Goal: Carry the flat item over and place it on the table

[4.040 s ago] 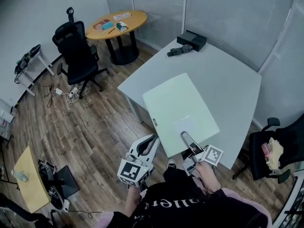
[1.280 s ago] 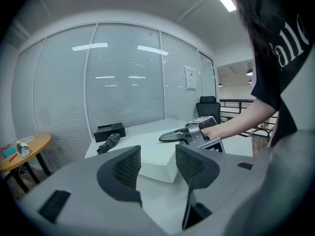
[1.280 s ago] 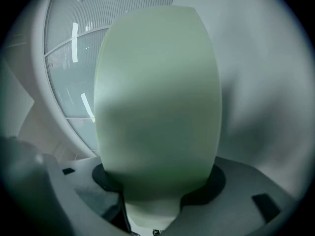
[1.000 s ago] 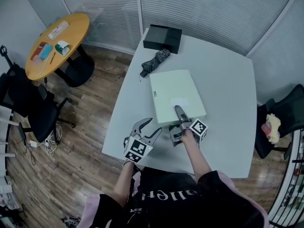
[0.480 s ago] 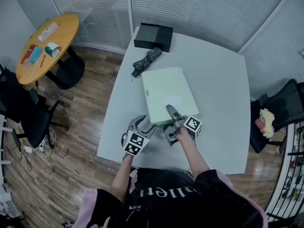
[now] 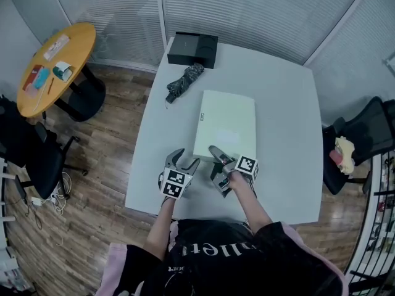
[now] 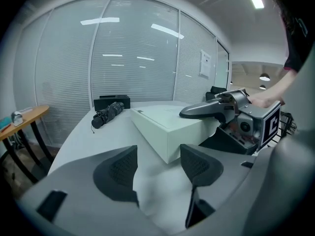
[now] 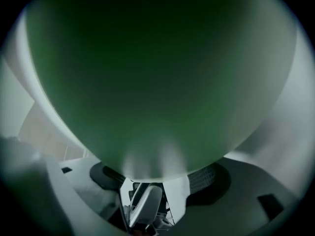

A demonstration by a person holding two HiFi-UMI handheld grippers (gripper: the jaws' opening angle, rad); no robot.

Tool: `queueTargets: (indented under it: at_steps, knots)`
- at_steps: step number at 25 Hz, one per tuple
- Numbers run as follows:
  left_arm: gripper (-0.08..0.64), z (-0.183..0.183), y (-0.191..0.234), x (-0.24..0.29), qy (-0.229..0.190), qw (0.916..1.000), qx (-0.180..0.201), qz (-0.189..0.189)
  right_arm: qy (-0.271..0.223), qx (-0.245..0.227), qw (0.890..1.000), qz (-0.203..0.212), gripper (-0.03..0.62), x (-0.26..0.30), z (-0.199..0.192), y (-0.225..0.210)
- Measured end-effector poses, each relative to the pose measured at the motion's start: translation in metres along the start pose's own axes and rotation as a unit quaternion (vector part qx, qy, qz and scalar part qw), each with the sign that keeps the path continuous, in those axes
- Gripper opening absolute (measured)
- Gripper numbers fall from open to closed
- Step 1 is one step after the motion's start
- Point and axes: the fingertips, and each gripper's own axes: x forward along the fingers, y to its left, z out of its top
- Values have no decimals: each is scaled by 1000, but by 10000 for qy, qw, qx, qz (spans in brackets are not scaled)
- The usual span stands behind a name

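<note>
The flat pale green box point(image 6: 225, 124) lies on the white table point(image 6: 285, 103), its near edge toward me. My right gripper point(image 6: 215, 160) straddles that near edge, one jaw over the lid and one below. Its jaws are opening and no longer look pressed on the box. In the right gripper view the box point(image 8: 157, 73) fills almost the whole picture as a green blur. My left gripper point(image 6: 185, 159) hovers just left of the box's near corner. Its jaws are opening, and its pads point(image 7: 120, 171) have only table between them. The box point(image 7: 167, 124) and right gripper point(image 7: 197, 129) show ahead of it.
A folded dark umbrella point(image 6: 185, 81) and a black case point(image 6: 192, 48) lie at the table's far side. A round wooden table point(image 6: 55, 66) and a black chair point(image 6: 24, 147) stand to the left. Another chair point(image 6: 370, 134) stands to the right.
The box has come from mid-air over the table's edge down onto the tabletop and turned squarer to me. Both grippers stand lower, and the right jaws have spread.
</note>
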Motion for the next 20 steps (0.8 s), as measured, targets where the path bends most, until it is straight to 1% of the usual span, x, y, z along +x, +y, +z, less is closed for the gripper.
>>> queueTargets:
  at_steps: [2, 5, 7, 9, 12, 17, 20]
  knots:
    - [287, -3, -2, 5, 63, 10000, 20, -34, 95, -12, 9999, -98, 328, -4, -5, -6]
    - [287, -8, -5, 14, 188, 9997, 74, -106, 270, -276, 9988, -310, 331, -9, -13, -14]
    - [285, -14, -8, 22, 291, 9993, 149, -162, 350, -380, 9980, -376, 331, -13, -18, -18]
    - [285, -20, -11, 27, 391, 9988, 207, -224, 403, -322, 9982, -316, 336, -17, -25, -19]
    - [284, -24, -13, 31, 407, 9987, 137, -287, 394, -254, 9987, -205, 336, -19, -30, -17]
    - [284, -17, -15, 25, 323, 9990, 9, -308, 350, -445, 9982, -172, 336, -23, -29, -10]
    - [284, -11, -17, 16, 252, 9990, -63, -360, 308, -559, 9980, -46, 334, -26, -30, -1]
